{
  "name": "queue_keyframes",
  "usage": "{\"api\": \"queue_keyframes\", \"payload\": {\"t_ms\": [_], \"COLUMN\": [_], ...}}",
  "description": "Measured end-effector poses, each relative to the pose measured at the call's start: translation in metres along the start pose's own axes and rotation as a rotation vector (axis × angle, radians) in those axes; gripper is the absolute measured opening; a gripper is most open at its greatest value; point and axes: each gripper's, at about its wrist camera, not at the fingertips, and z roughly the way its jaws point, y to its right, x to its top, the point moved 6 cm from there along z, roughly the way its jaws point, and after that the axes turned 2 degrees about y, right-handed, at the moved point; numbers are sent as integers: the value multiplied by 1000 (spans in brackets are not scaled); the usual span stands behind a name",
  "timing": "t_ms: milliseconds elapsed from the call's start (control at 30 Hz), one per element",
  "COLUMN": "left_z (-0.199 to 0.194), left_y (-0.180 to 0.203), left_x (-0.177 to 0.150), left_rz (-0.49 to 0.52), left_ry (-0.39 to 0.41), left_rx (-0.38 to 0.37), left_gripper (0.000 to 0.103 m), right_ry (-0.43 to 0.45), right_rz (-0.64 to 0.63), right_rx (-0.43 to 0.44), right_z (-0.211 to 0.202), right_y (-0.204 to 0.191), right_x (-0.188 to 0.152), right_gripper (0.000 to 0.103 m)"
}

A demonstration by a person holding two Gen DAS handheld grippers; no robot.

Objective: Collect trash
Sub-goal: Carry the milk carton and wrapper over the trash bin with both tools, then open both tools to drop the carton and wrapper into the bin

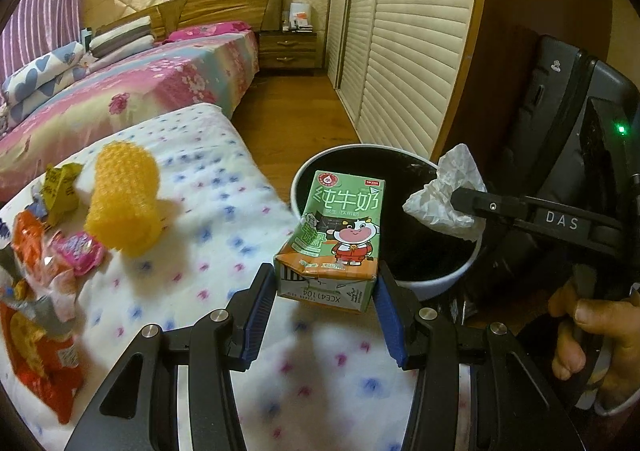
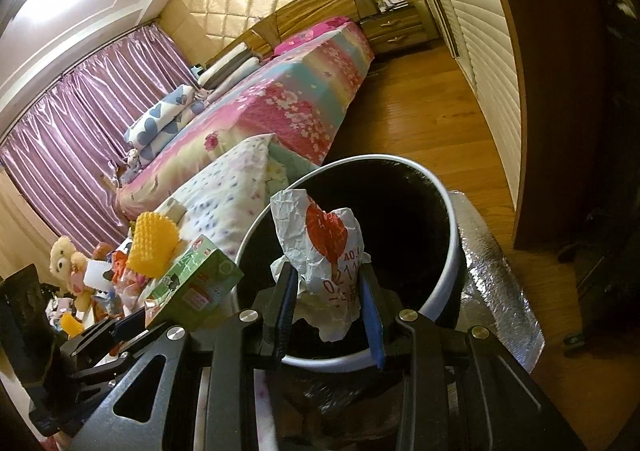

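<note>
Each hand-held gripper (image 1: 326, 291) is black with blue pads (image 1: 385, 301), silver screws (image 1: 219, 316), "DAS" lettering.

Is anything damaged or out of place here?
Yes. The milk carton in the left gripper is dented and crushed at its base. Loose wrappers lie scattered on the dotted blanket.

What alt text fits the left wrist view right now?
The left tongs grip a green milk carton at the rim of a black-lined bin, where the right tongs hold crumpled paper. Wrappers remain on the dotted blanket.
</note>
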Motion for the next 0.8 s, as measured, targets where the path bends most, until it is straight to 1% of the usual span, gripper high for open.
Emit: {"api": "queue_keyframes", "payload": {"t_ms": [300,800], "left_z": [22,45], "left_y": [10,16], "left_x": [14,29], "left_rz": [18,7], "left_ry": [-12,-39], "left_rx": [-4,-3], "left_gripper": [47,48], "right_ry": [-19,-45], "right_rz": [9,-16], "right_rx": [-24,-55], "right_z": [13,30], "right_y": [12,18], "right_x": [13,29], "right_gripper": [33,35]}}
